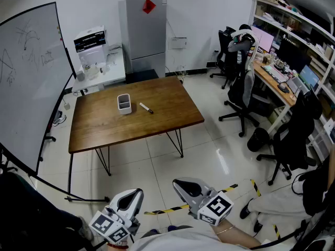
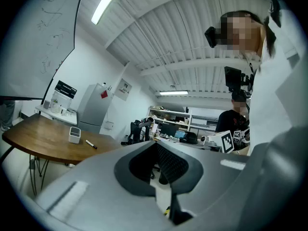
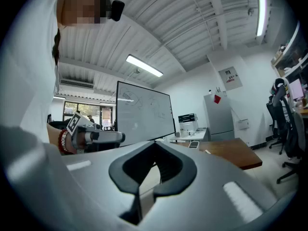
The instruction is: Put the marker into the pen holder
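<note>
A white pen holder (image 1: 124, 104) stands upright near the middle of the brown wooden table (image 1: 104, 127). A white marker with a black cap (image 1: 146, 108) lies flat on the table just right of it, not touching. Both grippers are held low over the floor, well short of the table. My left gripper (image 1: 137, 192) and right gripper (image 1: 177, 182) have their jaws together and nothing between them. The left gripper view shows its jaws (image 2: 155, 143) meeting, with the holder (image 2: 74, 134) and marker (image 2: 91, 144) far off. The right gripper (image 3: 155, 142) looks level past the table's corner (image 3: 240, 153).
A whiteboard (image 1: 31, 77) stands left of the table, a grey cabinet (image 1: 146, 35) and white side table (image 1: 102, 69) behind it. Office chairs (image 1: 241, 93) and a cluttered desk (image 1: 285, 80) fill the right. Yellow-black tape (image 1: 172, 208) marks the tiled floor near my grippers.
</note>
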### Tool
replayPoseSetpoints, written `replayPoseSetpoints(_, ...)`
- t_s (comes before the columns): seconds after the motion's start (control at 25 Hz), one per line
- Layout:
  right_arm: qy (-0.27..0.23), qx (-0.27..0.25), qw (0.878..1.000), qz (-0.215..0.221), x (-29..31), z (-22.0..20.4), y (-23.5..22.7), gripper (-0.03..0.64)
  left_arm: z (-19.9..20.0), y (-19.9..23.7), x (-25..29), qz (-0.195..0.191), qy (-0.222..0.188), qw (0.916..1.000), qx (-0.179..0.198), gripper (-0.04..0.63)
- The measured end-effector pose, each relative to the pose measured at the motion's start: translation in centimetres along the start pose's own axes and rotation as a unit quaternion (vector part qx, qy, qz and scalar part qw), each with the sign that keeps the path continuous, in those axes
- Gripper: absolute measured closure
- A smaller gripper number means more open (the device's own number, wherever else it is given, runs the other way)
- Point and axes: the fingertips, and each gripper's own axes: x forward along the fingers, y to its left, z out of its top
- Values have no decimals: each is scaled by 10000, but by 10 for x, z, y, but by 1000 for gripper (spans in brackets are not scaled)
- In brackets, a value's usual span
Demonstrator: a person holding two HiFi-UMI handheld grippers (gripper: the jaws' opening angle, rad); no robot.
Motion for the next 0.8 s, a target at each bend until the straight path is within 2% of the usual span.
replayPoseSetpoints(0.2, -39, -84, 9999, 107, 1, -9, -17, 627, -14, -8, 29, -119, 15, 9998, 188, 607)
replayPoseSetpoints(0.32, 86, -11, 9998, 173, 11, -19, -23, 627, -24, 5, 27, -18, 111, 9999, 92, 607)
replayPoseSetpoints(0.52, 160, 76, 9997, 141, 41, -28, -48, 627, -21, 68, 27, 444, -18, 9987, -255, 607)
replayPoseSetpoints(0.8, 173, 141, 9997, -128, 121, -27, -96, 626, 3, 160, 67, 147, 136, 9993, -316, 607)
